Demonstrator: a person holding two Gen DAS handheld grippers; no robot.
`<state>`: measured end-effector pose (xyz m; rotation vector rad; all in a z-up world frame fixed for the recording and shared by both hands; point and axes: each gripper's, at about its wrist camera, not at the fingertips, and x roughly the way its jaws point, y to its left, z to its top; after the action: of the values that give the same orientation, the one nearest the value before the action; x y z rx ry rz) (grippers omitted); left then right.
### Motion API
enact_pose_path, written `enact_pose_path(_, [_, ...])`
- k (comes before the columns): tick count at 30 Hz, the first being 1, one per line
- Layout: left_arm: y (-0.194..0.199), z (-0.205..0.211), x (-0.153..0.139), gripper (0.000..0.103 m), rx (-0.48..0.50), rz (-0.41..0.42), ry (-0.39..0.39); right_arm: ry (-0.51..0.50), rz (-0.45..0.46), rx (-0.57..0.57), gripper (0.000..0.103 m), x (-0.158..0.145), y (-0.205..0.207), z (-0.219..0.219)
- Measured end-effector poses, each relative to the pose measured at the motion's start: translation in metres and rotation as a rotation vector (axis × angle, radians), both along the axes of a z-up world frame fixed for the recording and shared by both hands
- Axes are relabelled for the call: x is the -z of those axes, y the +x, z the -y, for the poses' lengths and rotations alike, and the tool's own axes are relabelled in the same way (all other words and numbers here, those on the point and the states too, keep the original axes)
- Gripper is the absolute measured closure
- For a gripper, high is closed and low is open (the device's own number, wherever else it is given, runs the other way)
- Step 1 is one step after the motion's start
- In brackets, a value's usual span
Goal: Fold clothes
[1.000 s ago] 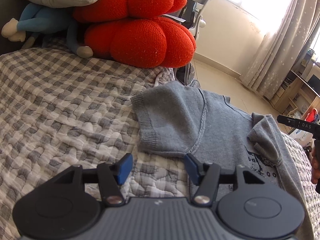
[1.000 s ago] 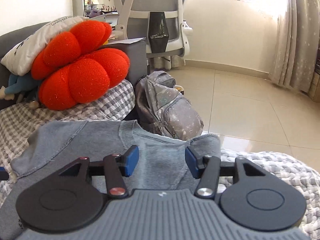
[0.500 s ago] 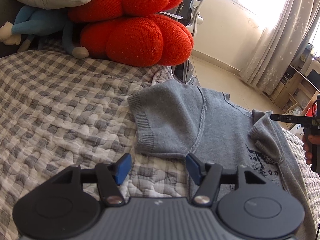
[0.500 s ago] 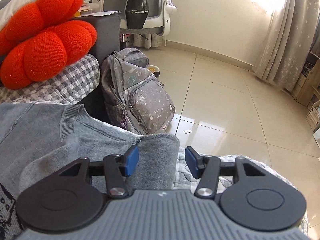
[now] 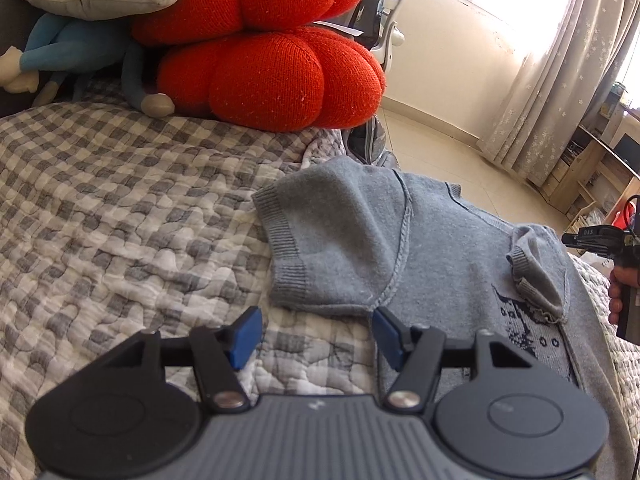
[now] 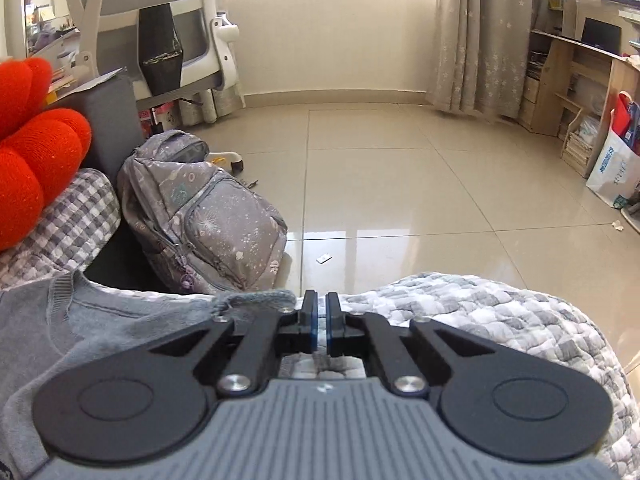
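Gray sweater (image 5: 440, 248) spread on the checked quilt (image 5: 120, 208) of the bed, dark print on its front too broken to read; white letters "DAS" legible on the right gripper (image 5: 576, 239) at the left view's edge. Left gripper (image 5: 316, 334) about half open over bare quilt beside the sleeve, holding nothing. Only in the right view: right gripper (image 6: 319, 322) pinched shut just beside the sleeve cuff (image 6: 256, 300), nothing visibly between, plus a backpack (image 6: 204, 216) on the floor.

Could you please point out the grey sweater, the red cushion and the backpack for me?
Grey sweater (image 5: 352, 240): left wrist view, on the near sleeve.
Red cushion (image 5: 272, 76): left wrist view, on the lower cushion's front lobe.
Backpack (image 6: 208, 220): right wrist view, on its front pocket.
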<state>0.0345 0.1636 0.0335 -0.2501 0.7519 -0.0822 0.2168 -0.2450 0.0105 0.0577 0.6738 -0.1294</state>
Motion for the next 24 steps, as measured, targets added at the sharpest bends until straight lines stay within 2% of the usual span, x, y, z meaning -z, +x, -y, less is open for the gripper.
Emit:
enact_pose_path(2, [-0.002,0.0,-0.002,0.041,0.004,0.005,0.0,-0.032,-0.018,0.002,0.099,0.001,-0.003,0.0])
enact_pose_path(4, [-0.005,-0.001,-0.003,0.04,0.001,0.005,-0.002,0.024,-0.012,-0.037,0.088,-0.005,-0.015,0.002])
enact_pose_path(8, [-0.015,-0.005,-0.005,0.04,-0.005,0.004,-0.01,0.077,-0.009,-0.16,0.088,-0.025,-0.071,-0.01])
enact_pose_path(13, [-0.034,-0.01,-0.01,0.037,-0.008,-0.008,-0.033,0.298,-0.074,-0.424,0.087,-0.04,-0.177,-0.034])
enact_pose_path(16, [-0.045,-0.009,-0.013,0.035,-0.009,-0.012,-0.036,0.298,-0.077,-0.54,0.08,-0.044,-0.242,-0.052])
enact_pose_path(18, [-0.052,-0.008,-0.015,0.035,-0.012,-0.016,-0.045,0.256,-0.082,-0.59,0.062,-0.041,-0.275,-0.067])
enact_pose_path(21, [-0.063,0.0,-0.016,0.034,0.01,-0.014,-0.048,0.246,-0.104,-0.643,0.062,-0.032,-0.308,-0.083])
enact_pose_path(24, [-0.071,0.005,-0.015,0.031,0.022,-0.021,-0.032,0.262,-0.185,-0.692,0.062,-0.01,-0.323,-0.098])
